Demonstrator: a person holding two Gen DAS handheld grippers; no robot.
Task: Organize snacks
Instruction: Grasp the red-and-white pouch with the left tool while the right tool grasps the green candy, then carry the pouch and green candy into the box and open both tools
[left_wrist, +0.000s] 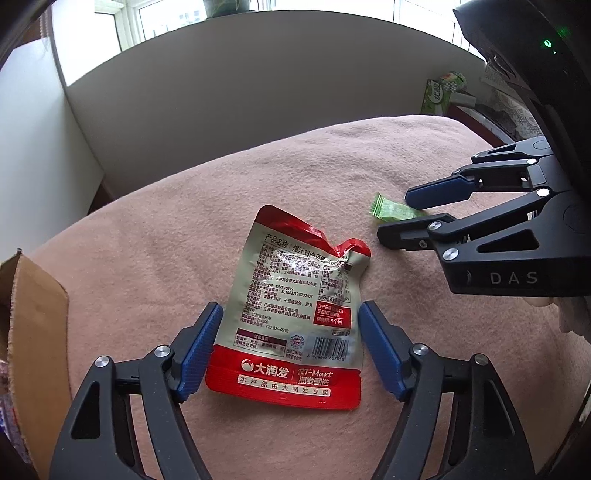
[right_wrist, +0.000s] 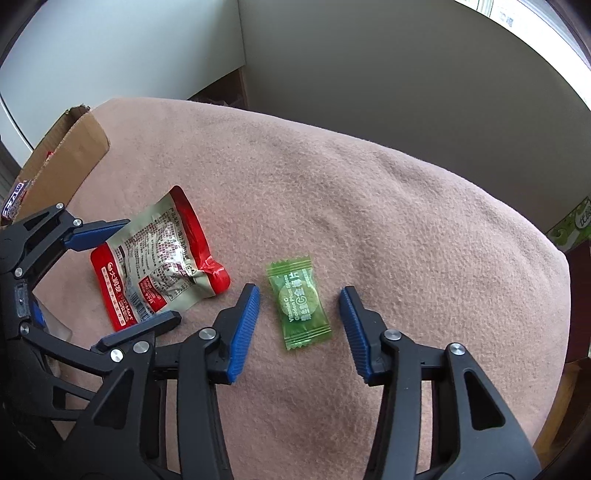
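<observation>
A red and beige snack pouch (left_wrist: 295, 310) lies flat on the pink blanket (left_wrist: 184, 221). My left gripper (left_wrist: 290, 350) is open, its blue pads on either side of the pouch's lower half, not gripping it. The pouch also shows in the right wrist view (right_wrist: 159, 258), with the left gripper (right_wrist: 129, 269) around it. A small green candy packet (right_wrist: 299, 302) lies to the pouch's right. My right gripper (right_wrist: 299, 332) is open, its pads on either side of the candy. In the left wrist view the right gripper (left_wrist: 399, 214) partly hides the candy (left_wrist: 391, 210).
A cardboard box (right_wrist: 62, 162) with snacks inside stands at the blanket's left edge; its flap shows in the left wrist view (left_wrist: 33, 325). A white wall panel (left_wrist: 258, 92) stands behind the blanket. A green carton (left_wrist: 439, 96) sits at the far right.
</observation>
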